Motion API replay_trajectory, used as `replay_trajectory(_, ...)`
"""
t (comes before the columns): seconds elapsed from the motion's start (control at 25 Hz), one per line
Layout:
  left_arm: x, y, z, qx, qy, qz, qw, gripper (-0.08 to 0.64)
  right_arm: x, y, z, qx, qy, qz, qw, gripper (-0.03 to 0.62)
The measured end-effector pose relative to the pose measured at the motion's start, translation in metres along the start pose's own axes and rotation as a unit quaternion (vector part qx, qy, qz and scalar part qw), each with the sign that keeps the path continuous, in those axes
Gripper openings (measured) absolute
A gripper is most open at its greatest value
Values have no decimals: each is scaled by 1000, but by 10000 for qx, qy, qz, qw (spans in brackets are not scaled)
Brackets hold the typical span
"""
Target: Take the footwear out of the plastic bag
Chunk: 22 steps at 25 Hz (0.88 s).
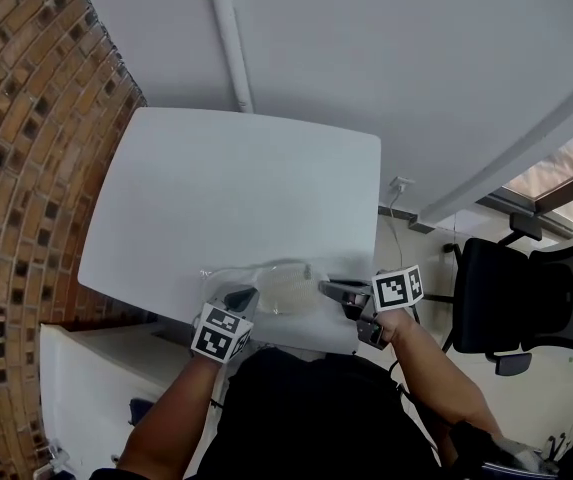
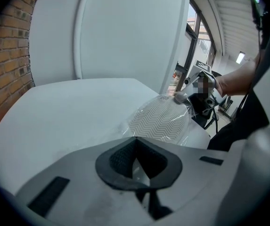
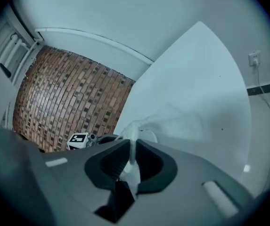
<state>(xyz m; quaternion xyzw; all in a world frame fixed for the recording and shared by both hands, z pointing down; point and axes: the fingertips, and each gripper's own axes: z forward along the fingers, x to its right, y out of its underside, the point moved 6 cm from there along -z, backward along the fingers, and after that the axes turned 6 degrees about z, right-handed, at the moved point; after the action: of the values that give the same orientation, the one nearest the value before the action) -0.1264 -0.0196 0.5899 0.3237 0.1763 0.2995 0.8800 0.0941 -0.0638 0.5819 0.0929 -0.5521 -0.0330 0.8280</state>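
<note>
Clear plastic bag: lies at the 6 o'clock edge of the white rounded counter. Contents: pale slipper with chevron-tread sole, inside the bag. Left gripper: clenched on the bag's film at 8 o'clock. Right gripper: clamped on gathered film at 3 o'clock.

No legible text; small label on plastic bag (too blurred to read).

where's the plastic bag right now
In the head view the plastic bag lies at the white table's near edge, held between the left gripper and the right gripper.
</note>
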Motion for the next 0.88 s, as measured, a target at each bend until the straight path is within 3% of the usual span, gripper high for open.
replay_trajectory(0.24, -26, 19, -33, -7, -581, -428, 9974, 8, -14, 2, -23, 234, -49, -254, 9994, 40)
replay_trajectory(0.36, -35, 24, -38, 60, -657, -599, 9960, 8, -11, 2, -29, 299, 37, -240, 9993, 40)
replay_trajectory(0.68, -39, -1, -51, 527, -825, -539, 9937, 9, -29, -13, -20, 762, -161, -169, 9968, 37)
replay_trajectory(0.76, -46, -6, -52, 502, -904, -444, 9936, 101, -33, -19, -23, 848, -207, -183, 9960, 35)
replay_trajectory(0.88, -59, -1, -48, 126, -1031, -265, 9942, 144, -38, -24, -27, 924, -191, -251, 9952, 34)
